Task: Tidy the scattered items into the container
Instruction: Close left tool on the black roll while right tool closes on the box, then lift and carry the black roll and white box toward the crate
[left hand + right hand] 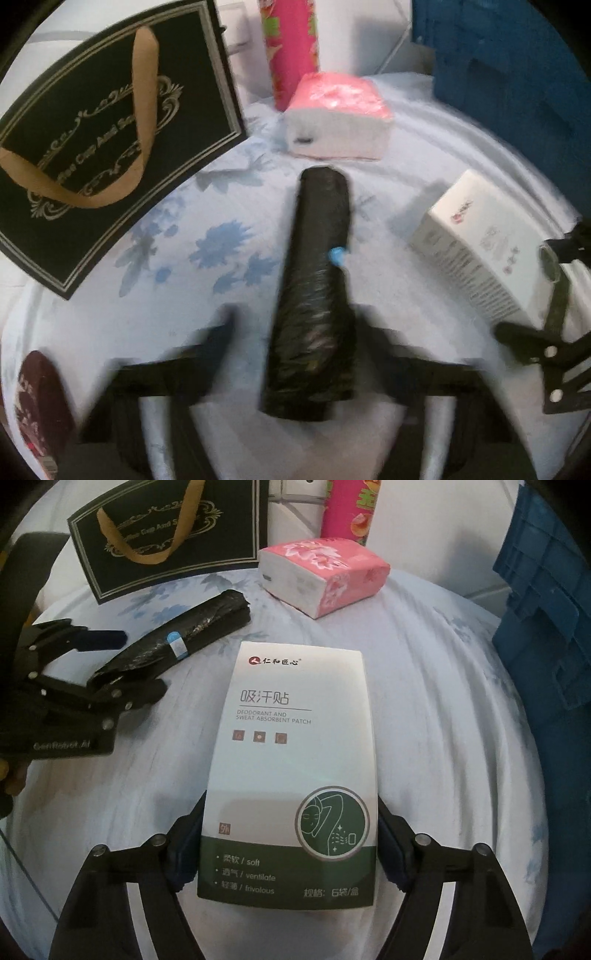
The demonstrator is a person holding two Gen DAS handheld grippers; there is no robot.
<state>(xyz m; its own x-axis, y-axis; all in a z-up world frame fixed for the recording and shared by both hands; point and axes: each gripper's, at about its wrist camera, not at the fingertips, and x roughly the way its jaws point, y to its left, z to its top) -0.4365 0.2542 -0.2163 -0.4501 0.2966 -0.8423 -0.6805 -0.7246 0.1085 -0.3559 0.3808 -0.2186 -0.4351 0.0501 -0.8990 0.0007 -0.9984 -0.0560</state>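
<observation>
A black roll of bin bags (pixel 317 280) lies on the floral sheet between the fingers of my left gripper (pixel 291 325), which looks open with gaps either side; the view is blurred. The roll also shows in the right wrist view (pixel 177 642), with the left gripper (pixel 122 664) around its near end. My right gripper (pixel 290 845) is shut on a white and green sweat-patch box (pixel 295 768), pads pressed on both its sides. The box shows at the right of the left wrist view (pixel 480 240). A blue crate (pixel 546 635) stands at the right.
A pink tissue pack (pixel 325 576) lies at the back, with a pink can (pixel 351 509) behind it. A black gift bag with gold handles (pixel 166 542) leans at the back left. A dark red round tin (pixel 40 413) sits at the near left.
</observation>
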